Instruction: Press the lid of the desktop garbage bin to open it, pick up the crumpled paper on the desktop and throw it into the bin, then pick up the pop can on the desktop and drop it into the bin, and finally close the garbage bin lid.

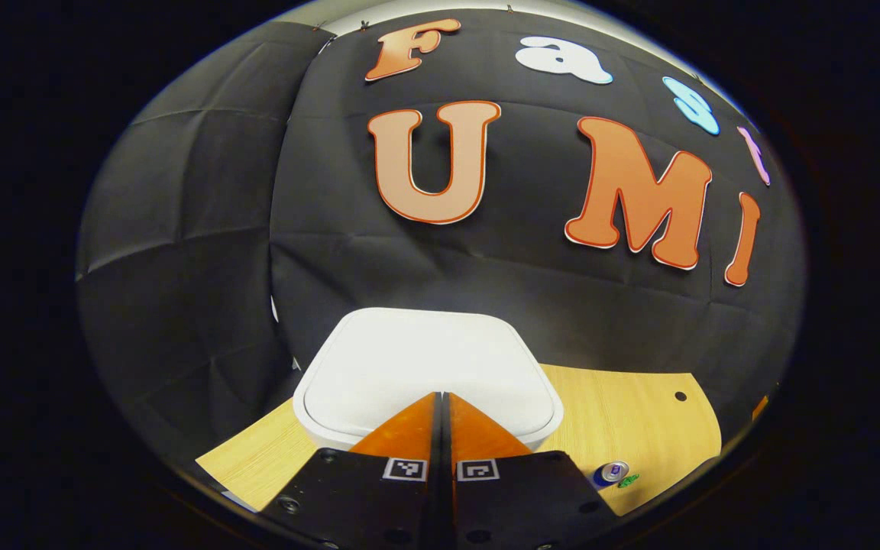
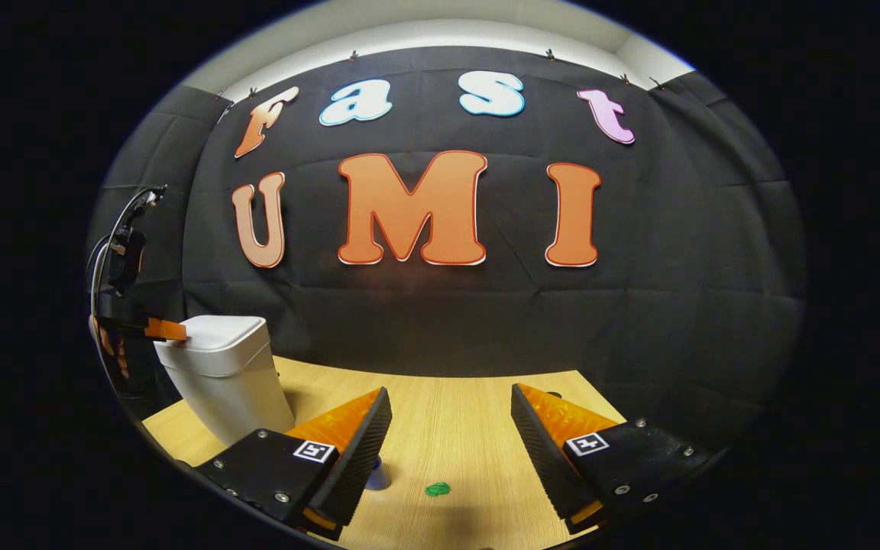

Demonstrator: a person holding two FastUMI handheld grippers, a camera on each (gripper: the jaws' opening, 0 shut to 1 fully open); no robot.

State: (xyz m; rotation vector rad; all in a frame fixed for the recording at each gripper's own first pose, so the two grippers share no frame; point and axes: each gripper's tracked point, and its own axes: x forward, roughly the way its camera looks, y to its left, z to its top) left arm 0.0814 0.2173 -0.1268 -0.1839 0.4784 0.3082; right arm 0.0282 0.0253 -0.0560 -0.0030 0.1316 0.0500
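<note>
So the bin [image 1: 425, 374] is white, lid [image 1: 428, 363] down flat, sitting toward the left back part of a light wood table [image 1: 638, 412]. In the left gripper view we've got our left gripper [image 1: 444, 397] right over the lid's near edge, fingers pressed together with no gap; can't tell for sure if the tips actually touch the lid. In the right gripper view that same gripper [image 2: 169, 330] pokes in from the left at lid height, tip at the lid's edge, cables running up behind it.

The can [image 1: 610, 473] stands upright on the table well off to the right of the bin, with a small green paper wad [image 1: 628, 480] just beside it. In the right gripper view our right gripper [image 2: 451, 435] is spread wide, holding nothing, the wad [image 2: 438, 489] lying between its fingers on the table and the can [image 2: 377, 475] mostly hidden behind one finger.

Black cloth wall [image 2: 677, 267] behind and to the sides, pale ceiling strip on top.
</note>
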